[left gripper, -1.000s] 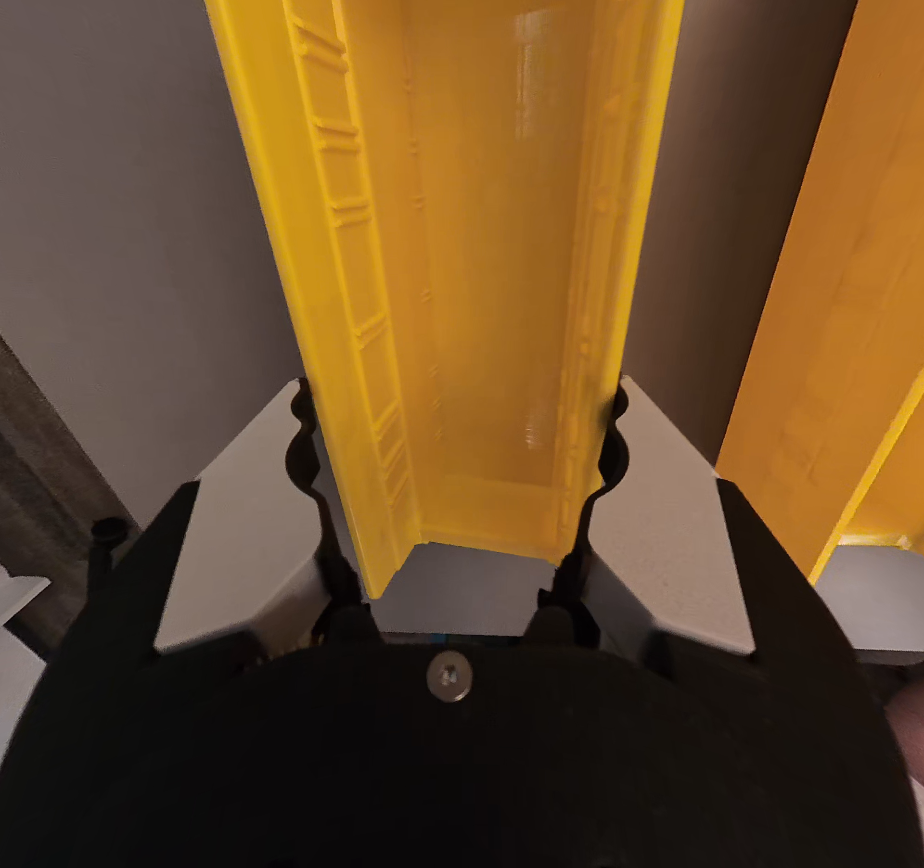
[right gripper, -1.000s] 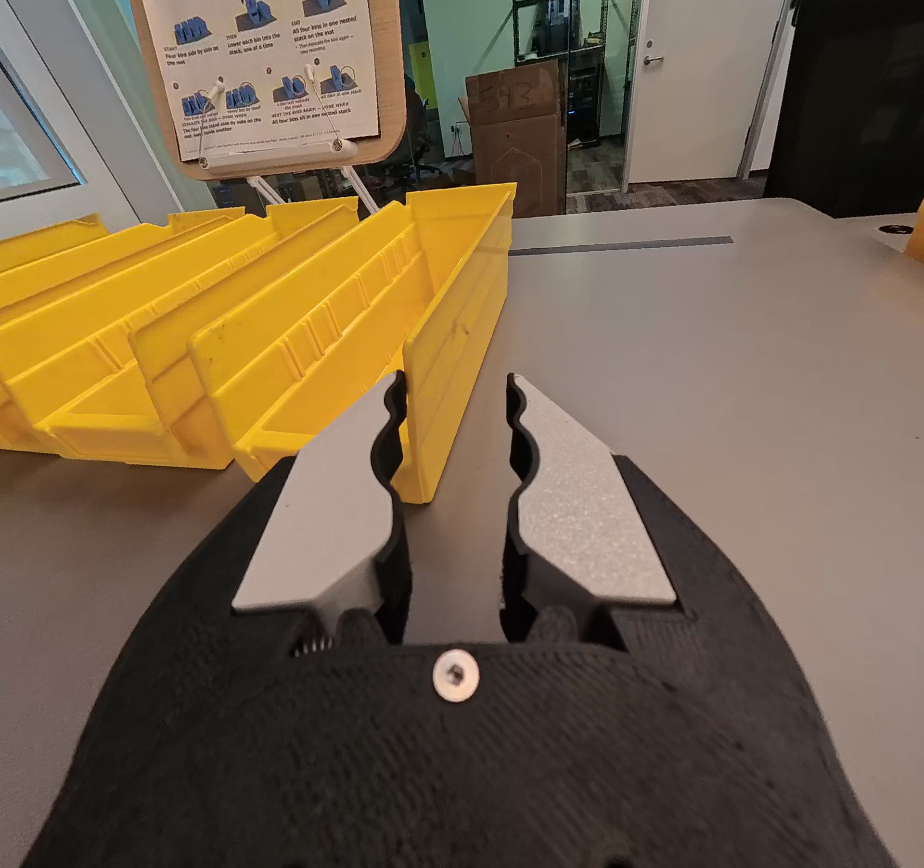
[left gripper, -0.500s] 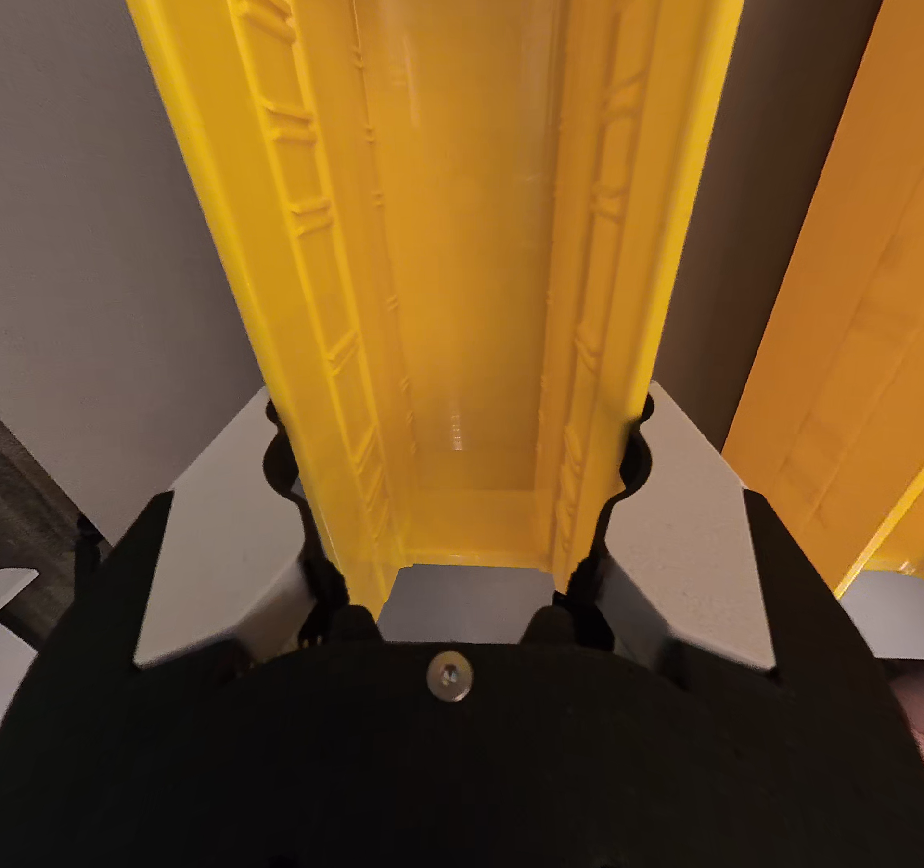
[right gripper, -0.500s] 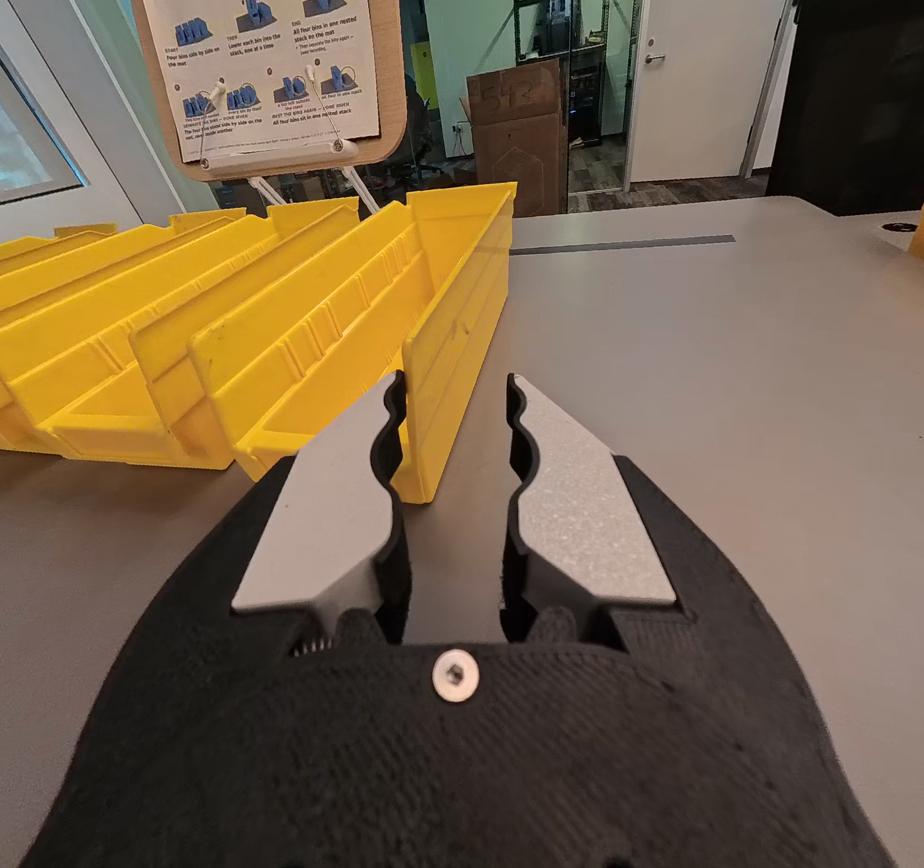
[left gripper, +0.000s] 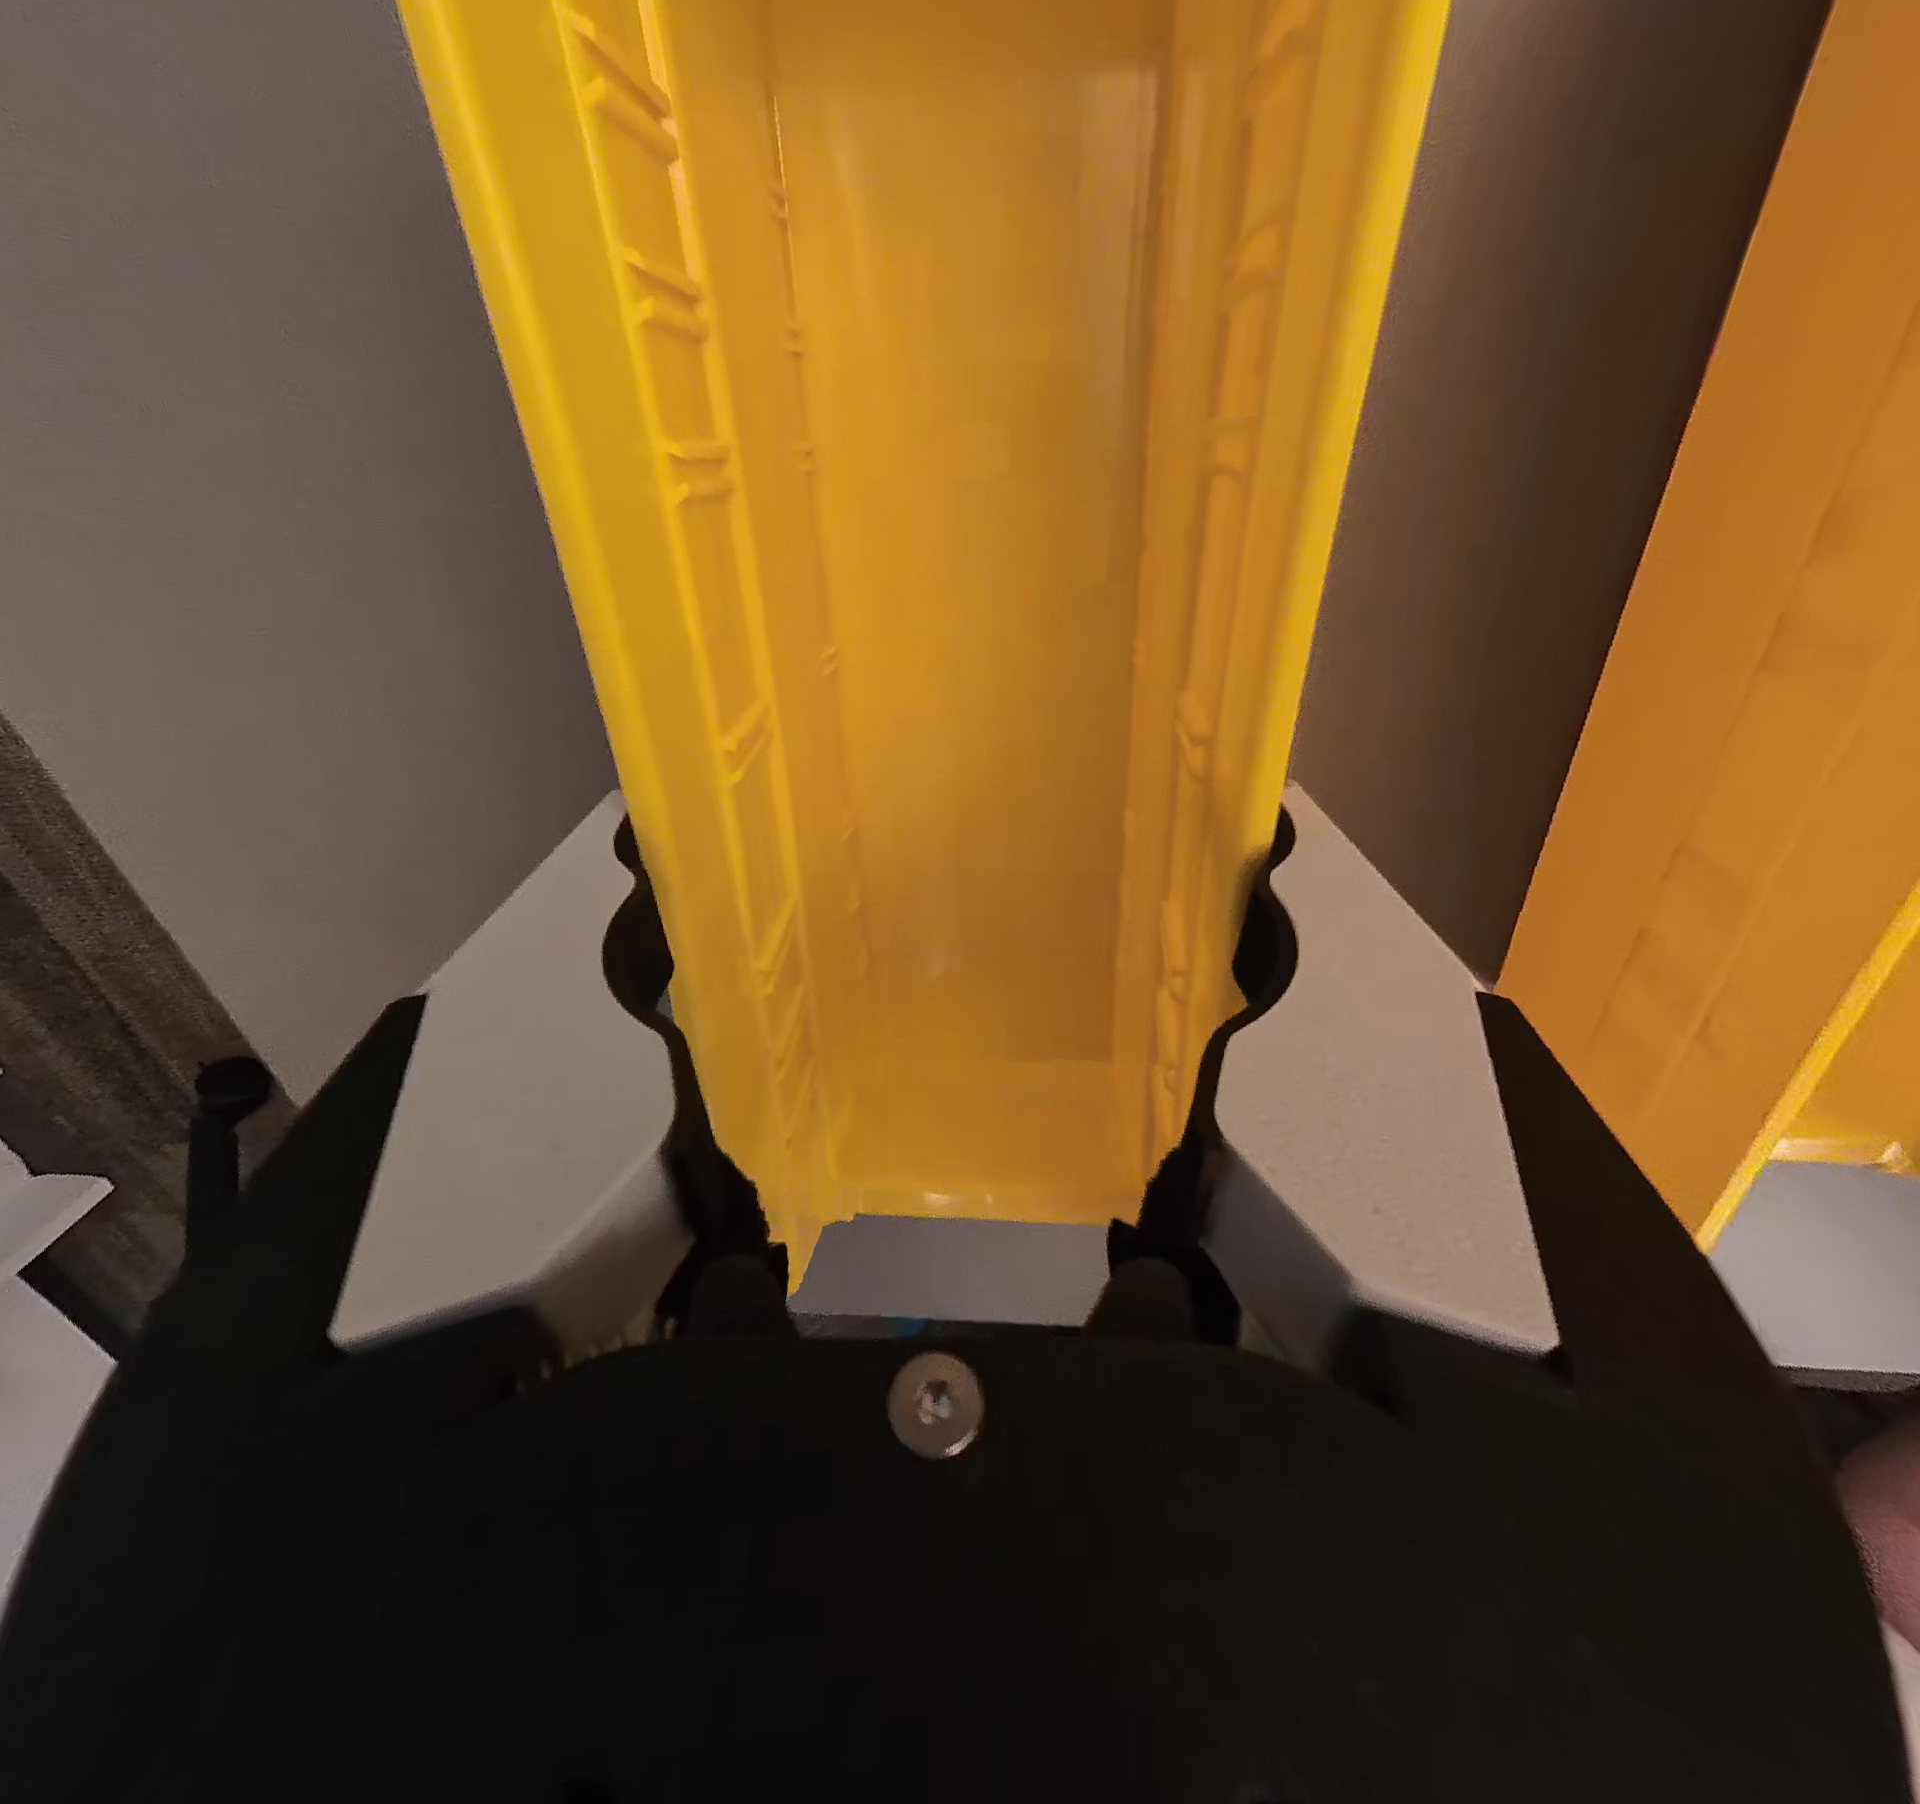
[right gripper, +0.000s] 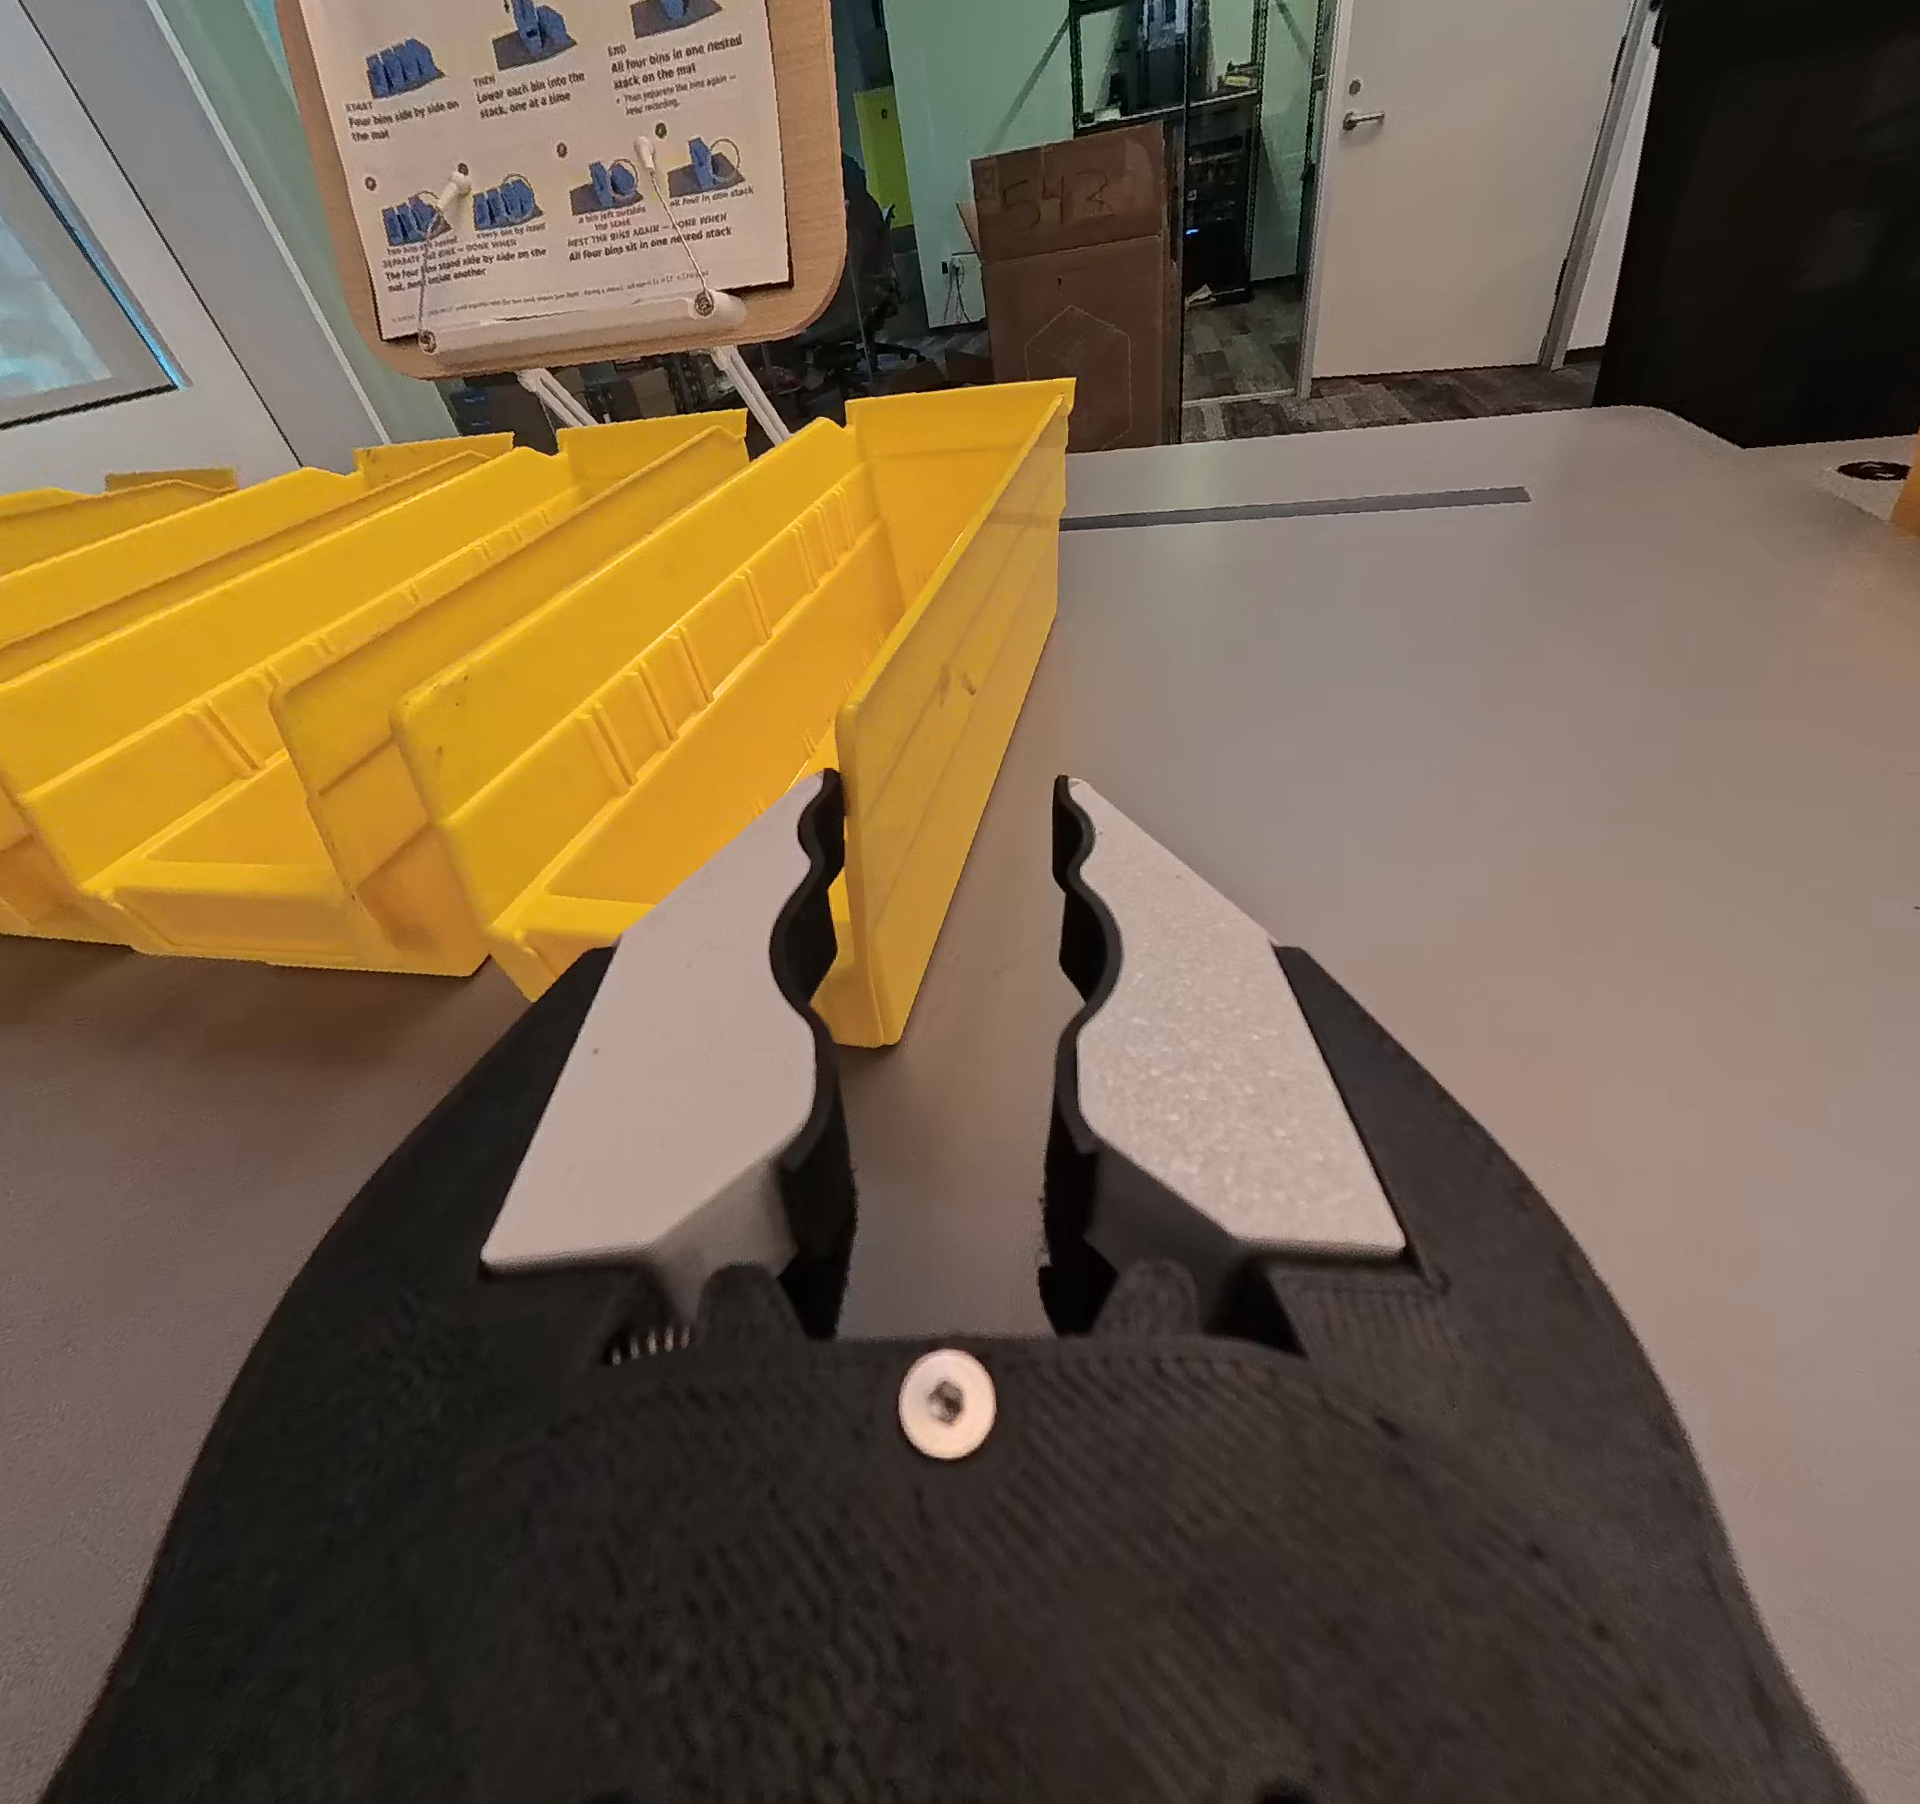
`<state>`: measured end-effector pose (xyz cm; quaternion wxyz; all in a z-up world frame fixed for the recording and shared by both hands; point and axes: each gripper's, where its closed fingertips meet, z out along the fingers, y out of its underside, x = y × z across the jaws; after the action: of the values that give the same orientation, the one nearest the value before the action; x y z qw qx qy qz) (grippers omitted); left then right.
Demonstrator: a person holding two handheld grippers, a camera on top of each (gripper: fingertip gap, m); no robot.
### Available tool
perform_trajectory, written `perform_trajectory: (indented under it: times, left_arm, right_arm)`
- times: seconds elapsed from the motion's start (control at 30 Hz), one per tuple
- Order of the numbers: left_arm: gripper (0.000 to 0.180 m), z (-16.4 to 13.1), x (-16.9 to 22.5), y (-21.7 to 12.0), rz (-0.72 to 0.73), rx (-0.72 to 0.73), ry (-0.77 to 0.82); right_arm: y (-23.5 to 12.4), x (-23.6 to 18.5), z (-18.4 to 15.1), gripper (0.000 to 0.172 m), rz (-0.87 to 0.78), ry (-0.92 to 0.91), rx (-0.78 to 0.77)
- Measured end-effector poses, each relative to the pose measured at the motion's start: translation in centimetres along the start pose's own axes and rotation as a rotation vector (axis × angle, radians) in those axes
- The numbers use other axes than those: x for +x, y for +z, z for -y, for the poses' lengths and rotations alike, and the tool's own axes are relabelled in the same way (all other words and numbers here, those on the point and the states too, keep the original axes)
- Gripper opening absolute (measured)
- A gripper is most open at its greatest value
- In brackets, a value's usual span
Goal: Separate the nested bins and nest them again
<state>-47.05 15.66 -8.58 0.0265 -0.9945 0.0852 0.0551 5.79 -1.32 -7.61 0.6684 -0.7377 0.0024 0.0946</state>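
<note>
The long yellow plastic bin point(left gripper: 966, 507) sits right between the two fingers of the left gripper point(left gripper: 951, 881). Its open top faces the camera. Its long side runs straight away from the gripper, from near to far. The gripper is spread wide and grips the near end of this bin. One black pad point(left gripper: 634, 933) presses on the left wall and the other presses on the right wall. The grey desk point(left gripper: 260, 404) is under it. I cannot tell if the bin is lifted or sits on the desk.

A second yellow bin point(left gripper: 1745, 611) lies near on the right, with a strip of desk between them. It runs nearly the same way. I think the next job is to lift the held bin and set it down inside a neighbour. For that the two bins must line up end to end, so the long shape is what matters most. The far end could swing and bump the neighbour's wall.

The right gripper point(right gripper: 940, 798) is partly open and holds nothing. It hangs low over the desk, at the near right corner of a row of yellow bins point(right gripper: 416, 674) that stand side by side. The right wall of the bin at the right end of the row point(right gripper: 935, 715) is just beside its left finger. The desk to the right is bare. A board with a paper sheet point(right gripper: 561, 92) stands far behind the row, and a brown cardboard box point(right gripper: 1081, 279) farther off.
</note>
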Motion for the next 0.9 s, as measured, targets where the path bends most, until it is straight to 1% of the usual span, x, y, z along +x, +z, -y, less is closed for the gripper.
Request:
perform_trajectory:
  times: [0.13, 0.27, 0.33, 0.5, 0.67, 0.77, 0.83, 0.9]
  left_arm:
    - [0.112, -0.3, -0.1, -0.4, 0.002, -0.009, 0.007]
    - [0.116, -1.0, -0.1, 0.5, -0.007, -0.04, 0.01]
    - [0.121, -1.2, -0.1, 1.1, -0.013, -0.048, 0.011]
    - [0.131, -0.7, -0.3, 1.3, 0.006, -0.03, 0.046]
    - [0.137, 1.3, -1.2, 0.5, 0.09, 0.06, 0.114]
    - [0.139, 1.1, -0.7, 1.4, 0.05, 0.055, 0.111]
    - [0.146, 0.5, -0.2, 2.4, -0.014, 0.03, 0.075]
    - [0.15, 0.2, -0.4, 2.8, -0.013, 0.025, 0.069]
  right_arm:
    - [0.0, 0.0, 0.0, 0.039, 0.0, 0.001, 0.002]
    - [-0.1, 0.0, 0.1, 0.039, 0.002, 0.005, 0.004]
    - [-0.1, 0.0, 0.1, 0.039, 0.003, 0.005, 0.005]
    - [0.0, 0.0, 0.0, 0.039, 0.004, 0.007, 0.001]
    - [0.0, 0.1, 0.0, 0.039, 0.005, 0.015, 0.001]
    - [0.0, 0.1, 0.0, 0.039, 0.004, 0.023, 0.004]
    - [0.0, 0.1, 0.0, 0.039, 0.005, 0.023, 0.004]
    - [0.0, 0.1, 0.0, 0.039, 0.009, 0.025, 0.003]
